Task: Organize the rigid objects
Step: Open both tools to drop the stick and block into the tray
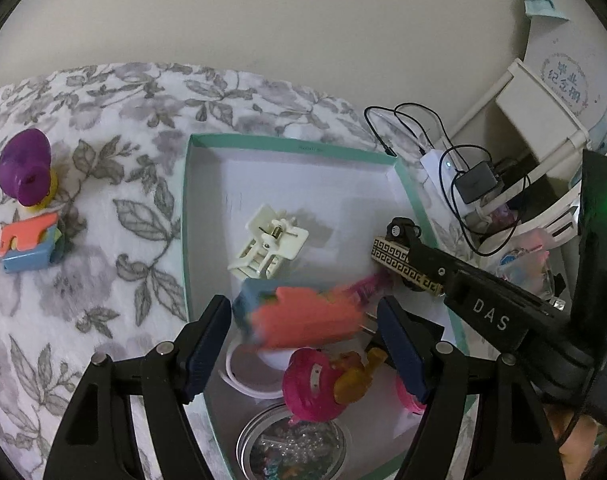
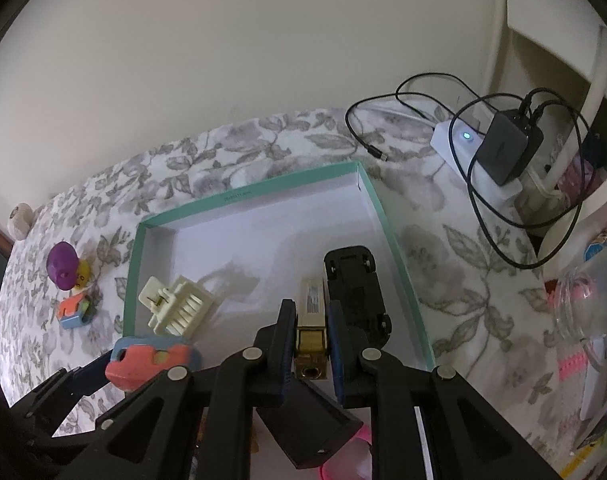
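Observation:
A teal-rimmed white box [image 1: 191, 208] [image 2: 387, 236] lies on the floral cloth. My left gripper [image 1: 303, 328] is open above the box's near end; an orange and blue toy [image 1: 303, 320] [image 2: 151, 360] is blurred between the wide jaws. My right gripper [image 2: 311, 320] is shut on a gold patterned lighter [image 2: 312, 320] [image 1: 403, 264], held over the box beside a black toy car [image 2: 355, 284]. A cream plastic part [image 1: 267, 244] [image 2: 179, 304] lies in the box. A pink toy [image 1: 315, 384] and a round tin [image 1: 291, 444] lie at the near end.
A purple and yellow toy [image 1: 25, 168] [image 2: 65, 266] and an orange and blue block [image 1: 29, 246] [image 2: 75, 310] stand on the cloth left of the box. A power strip with a black charger and cables [image 2: 499, 148] [image 1: 471, 184] lies to the right, by a white shelf.

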